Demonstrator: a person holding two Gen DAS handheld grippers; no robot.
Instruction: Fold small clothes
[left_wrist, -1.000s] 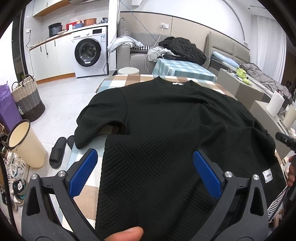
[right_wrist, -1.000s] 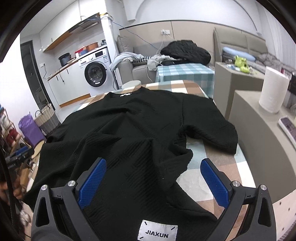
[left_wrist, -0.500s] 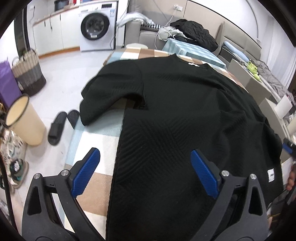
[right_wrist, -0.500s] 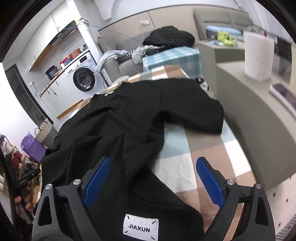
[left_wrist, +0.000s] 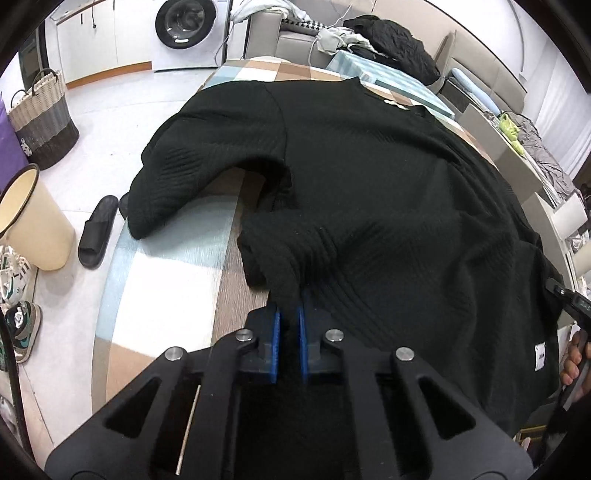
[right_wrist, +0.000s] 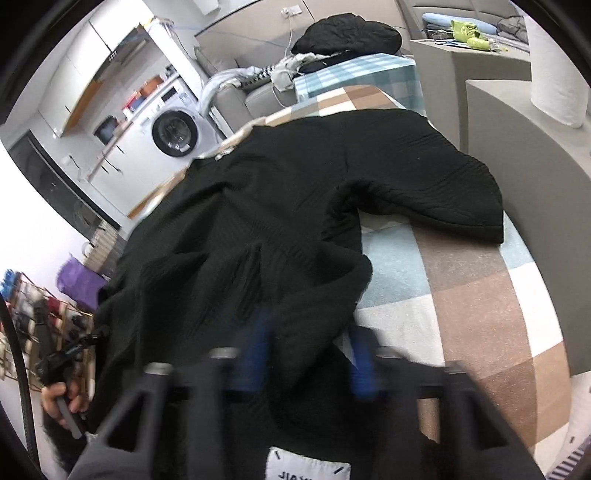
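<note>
A black textured short-sleeved top (left_wrist: 369, 184) lies spread on a checked table (left_wrist: 177, 280), neck at the far end. My left gripper (left_wrist: 289, 315) is shut on the top's hem near its left bottom corner, with the cloth bunched up in front of the blue pads. In the right wrist view the same top (right_wrist: 280, 192) fills the middle. My right gripper (right_wrist: 310, 354) is blurred, its blue pads partly closed with hem cloth between them. A white brand label (right_wrist: 308, 465) sits at the hem below it.
A cream bin (left_wrist: 31, 221), a slipper (left_wrist: 96, 230) and a woven basket (left_wrist: 40, 118) stand on the floor at the left. A grey counter with a paper roll (right_wrist: 554, 74) flanks the table's right side. A washing machine (left_wrist: 186, 27) and sofa are behind.
Both grippers were wide open over the hem. The left has now shut on the hem and bunched it. The right has narrowed around the hem and is moving.
</note>
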